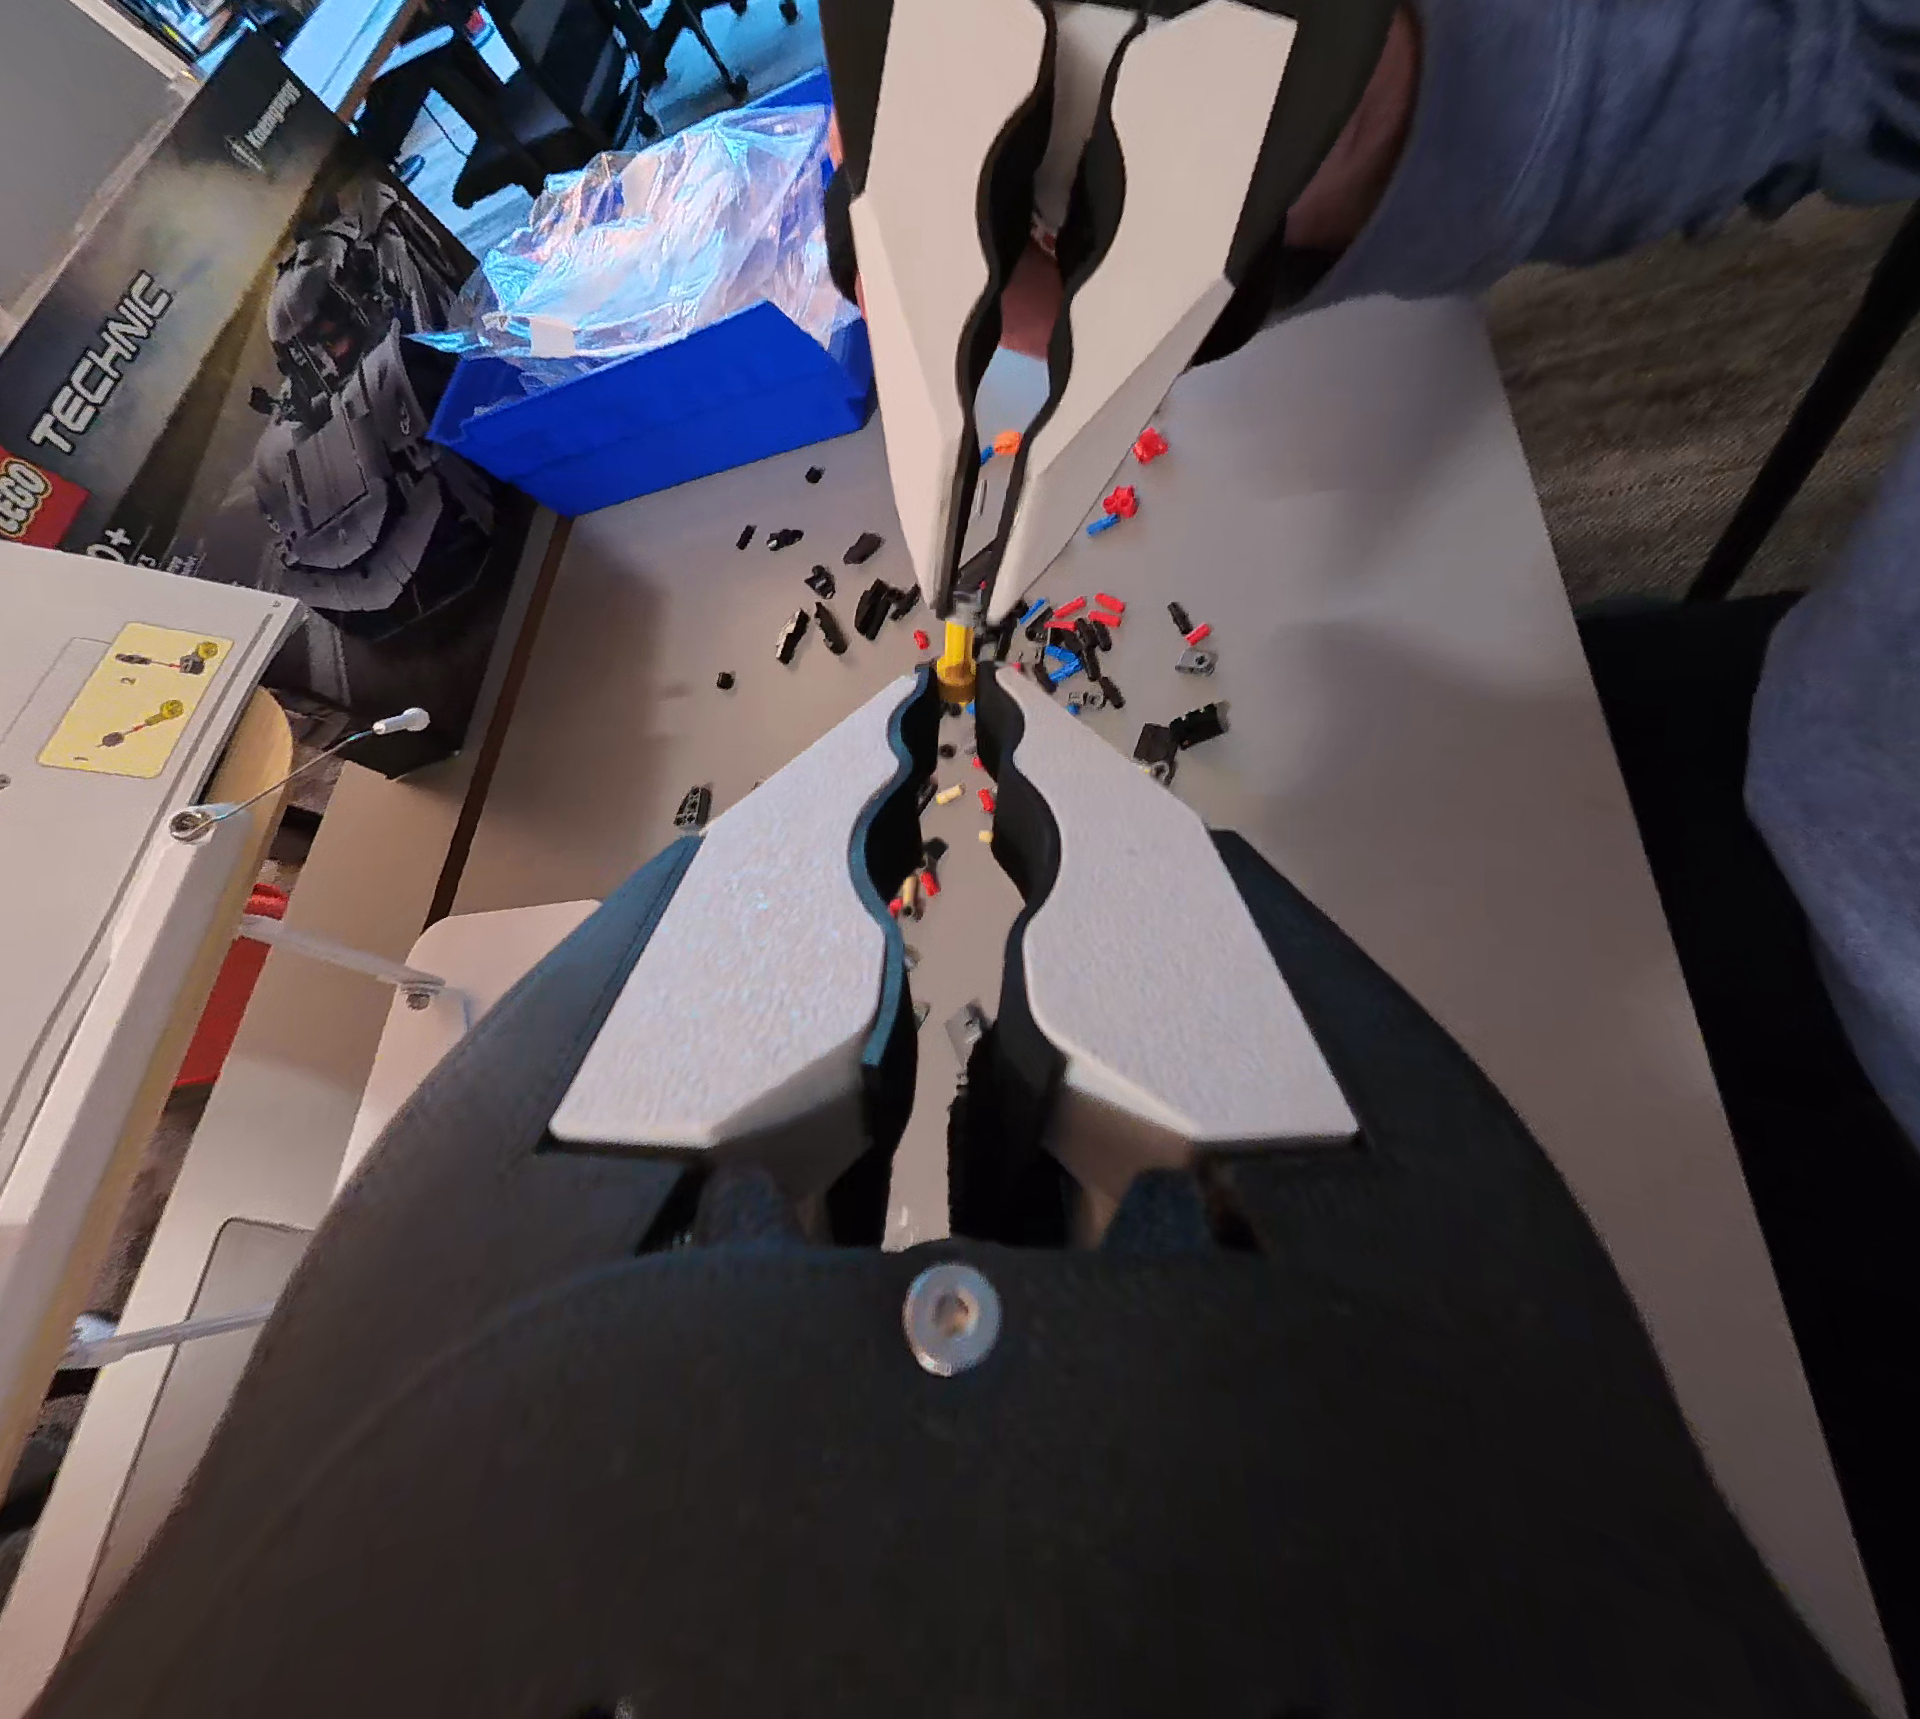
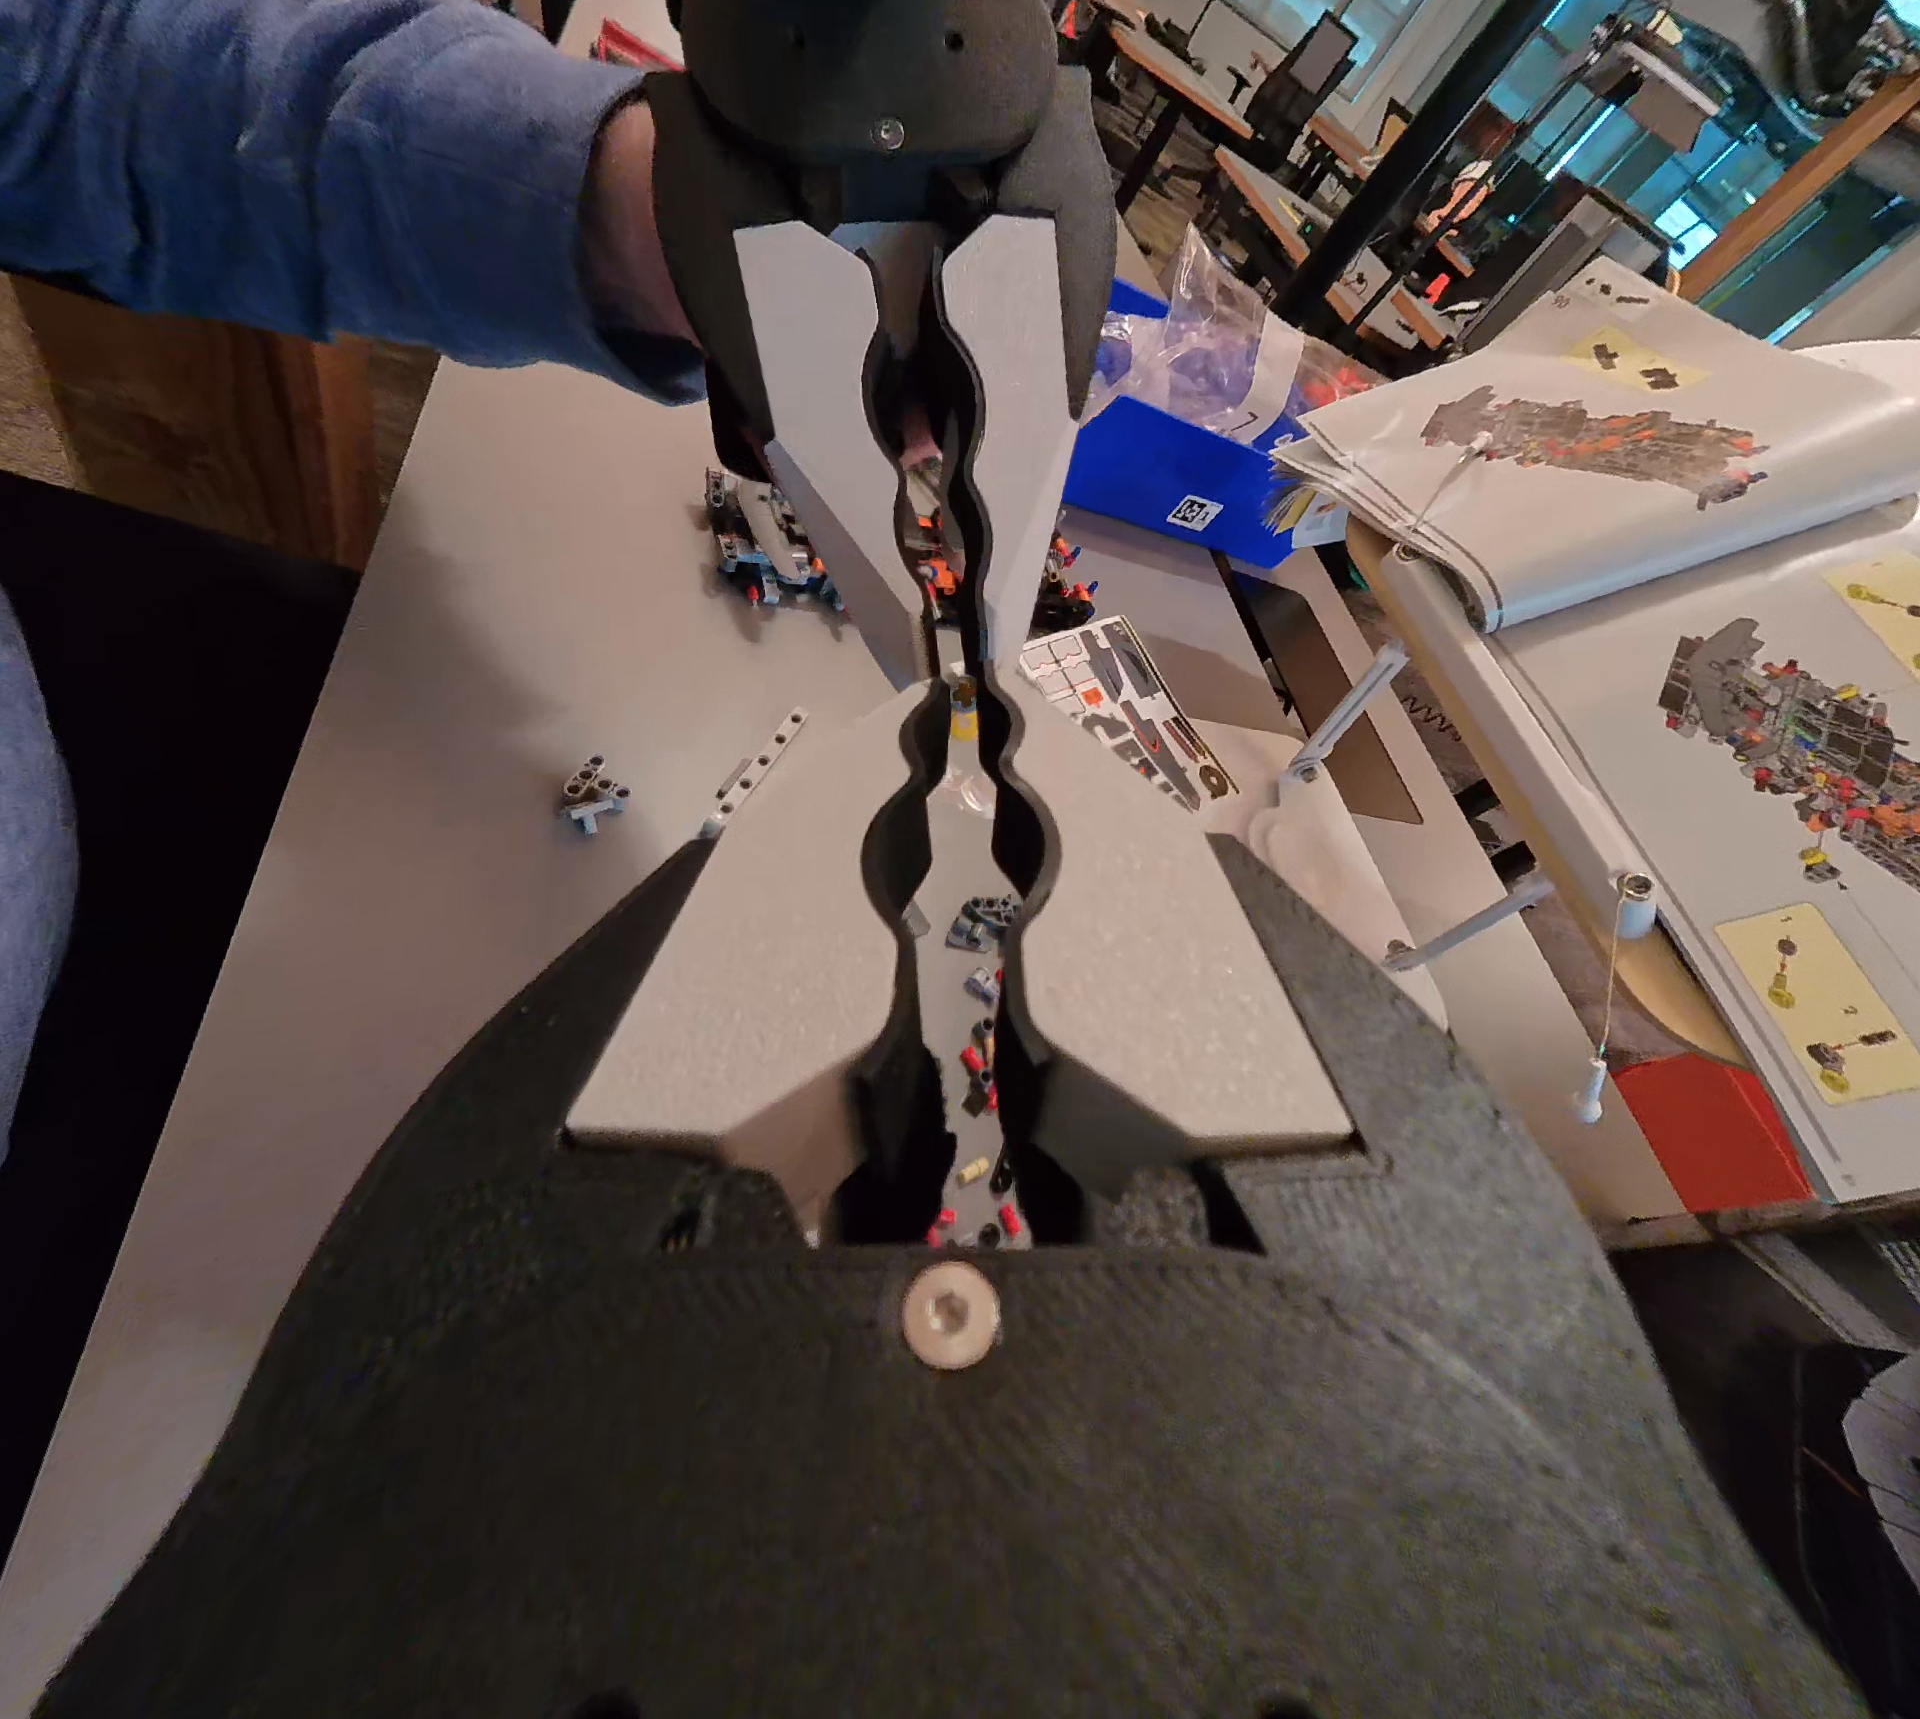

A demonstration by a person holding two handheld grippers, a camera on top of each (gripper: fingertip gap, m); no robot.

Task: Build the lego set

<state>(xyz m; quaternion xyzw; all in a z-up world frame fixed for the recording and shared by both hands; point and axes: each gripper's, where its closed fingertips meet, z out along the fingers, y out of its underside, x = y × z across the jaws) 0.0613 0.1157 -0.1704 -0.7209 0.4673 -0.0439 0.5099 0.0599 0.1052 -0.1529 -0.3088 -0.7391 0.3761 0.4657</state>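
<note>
Yellow plastic, a small cylindrical piece [image 1: 955, 670], sits pinched at the tips of your left hand-held gripper [image 1: 956, 701], its wavy black-lined jaws nearly closed. Your right hand-held gripper [image 1: 968, 607] meets it tip to tip, narrowed onto a thin grey pin [image 1: 969, 601] at the piece's far end. Both hover above the smooth grey bench [image 1: 1351, 630], over scattered black, red and blue pins [image 1: 1070, 630].
</note>
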